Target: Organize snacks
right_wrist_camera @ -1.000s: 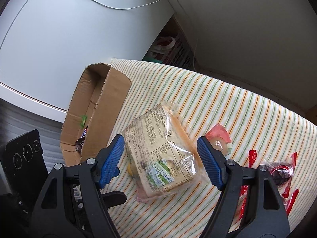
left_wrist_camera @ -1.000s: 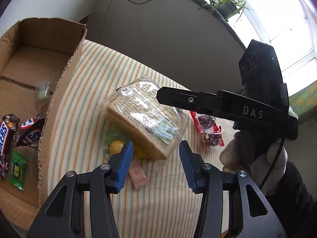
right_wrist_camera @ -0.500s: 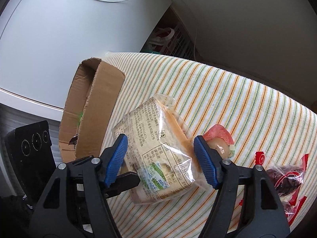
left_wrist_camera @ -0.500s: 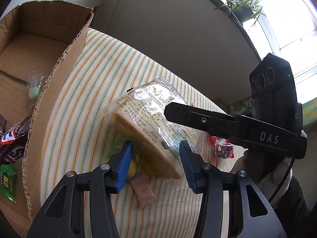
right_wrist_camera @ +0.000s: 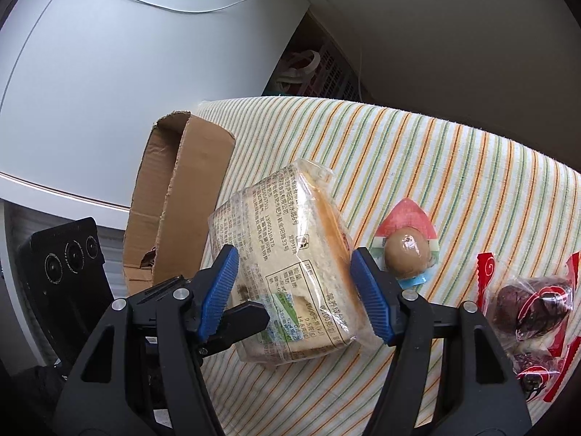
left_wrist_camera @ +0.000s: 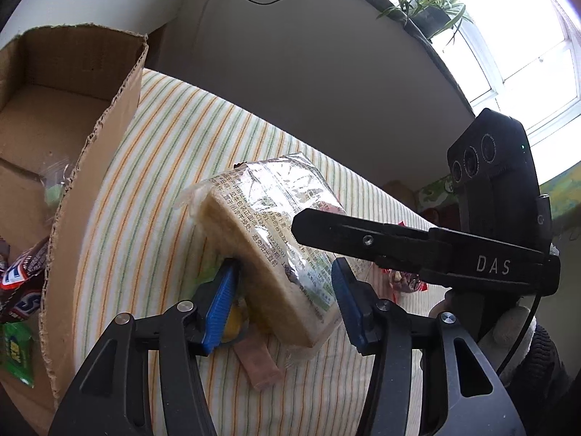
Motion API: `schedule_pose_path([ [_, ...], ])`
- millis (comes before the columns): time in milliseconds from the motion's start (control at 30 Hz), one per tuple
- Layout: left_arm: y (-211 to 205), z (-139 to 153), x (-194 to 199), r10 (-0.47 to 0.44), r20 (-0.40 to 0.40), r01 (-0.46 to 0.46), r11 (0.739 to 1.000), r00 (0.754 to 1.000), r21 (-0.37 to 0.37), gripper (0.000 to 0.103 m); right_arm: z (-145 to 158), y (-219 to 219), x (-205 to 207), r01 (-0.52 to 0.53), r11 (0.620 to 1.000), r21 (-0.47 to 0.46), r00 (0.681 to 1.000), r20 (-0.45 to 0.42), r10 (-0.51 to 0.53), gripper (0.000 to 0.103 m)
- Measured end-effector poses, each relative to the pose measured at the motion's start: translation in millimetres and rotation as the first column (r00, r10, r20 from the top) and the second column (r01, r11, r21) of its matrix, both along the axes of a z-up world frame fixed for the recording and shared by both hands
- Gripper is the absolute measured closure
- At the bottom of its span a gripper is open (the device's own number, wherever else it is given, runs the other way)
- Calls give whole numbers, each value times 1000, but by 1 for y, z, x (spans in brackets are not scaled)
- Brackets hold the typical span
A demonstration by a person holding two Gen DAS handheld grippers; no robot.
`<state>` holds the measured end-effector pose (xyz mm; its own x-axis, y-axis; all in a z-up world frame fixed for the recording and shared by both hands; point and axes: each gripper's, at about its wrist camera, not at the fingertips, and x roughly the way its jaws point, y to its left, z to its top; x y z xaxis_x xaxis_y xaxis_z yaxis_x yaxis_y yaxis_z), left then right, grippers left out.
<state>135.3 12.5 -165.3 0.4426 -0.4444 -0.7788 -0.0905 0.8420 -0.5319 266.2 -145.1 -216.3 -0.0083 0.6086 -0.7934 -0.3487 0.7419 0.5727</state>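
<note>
— While the sliced bread pack (right_wrist_camera: 287,254) fills both views, where does it sit?

— On the striped table (right_wrist_camera: 454,167), just right of the cardboard box (right_wrist_camera: 203,170), tilted with its far end raised. The right hand-held gripper (right_wrist_camera: 294,290) is clenched on it, a blue pad against each long side of the wrapper.

— And the left hand-held gripper (left_wrist_camera: 283,305)?

— Its jaws are opening, with the pack's near end between them. Whether either pad touches the plastic I cannot tell; the bread hides the contact.

— Anything under the pack?

— A yellow sweet (left_wrist_camera: 234,321) and a pink sachet (left_wrist_camera: 259,363) poke out at the near edge, half covered by the bread and the left pad. Something pale green lies beside them, too hidden to name.

— What is in the box?

— Only its near corner shows: Snickers bars (left_wrist_camera: 21,290) cut off by the frame's edge, a green packet (left_wrist_camera: 16,348), and a small clear bag farther in, blurred.

— To the right?

— A vacuum-packed braised egg (right_wrist_camera: 406,250) just beside the right pad, and farther right a red-trimmed bag of dark fruit (right_wrist_camera: 533,305), partly behind the finger. A gloved hand (left_wrist_camera: 508,330) holds the right tool, mostly out of frame.
</note>
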Motion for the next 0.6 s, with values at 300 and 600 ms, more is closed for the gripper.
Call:
schedule_pose_path([
  [300, -10, 17, -9, -33, 49, 31, 999, 998, 35, 52, 13, -8, -8, 26, 1000, 11, 1000, 16, -26, 40],
  [600, -7, 43, -20, -22, 104, 17, 999, 994, 52, 52, 38, 3, -16, 31, 998, 50, 998, 46, -33, 40],
])
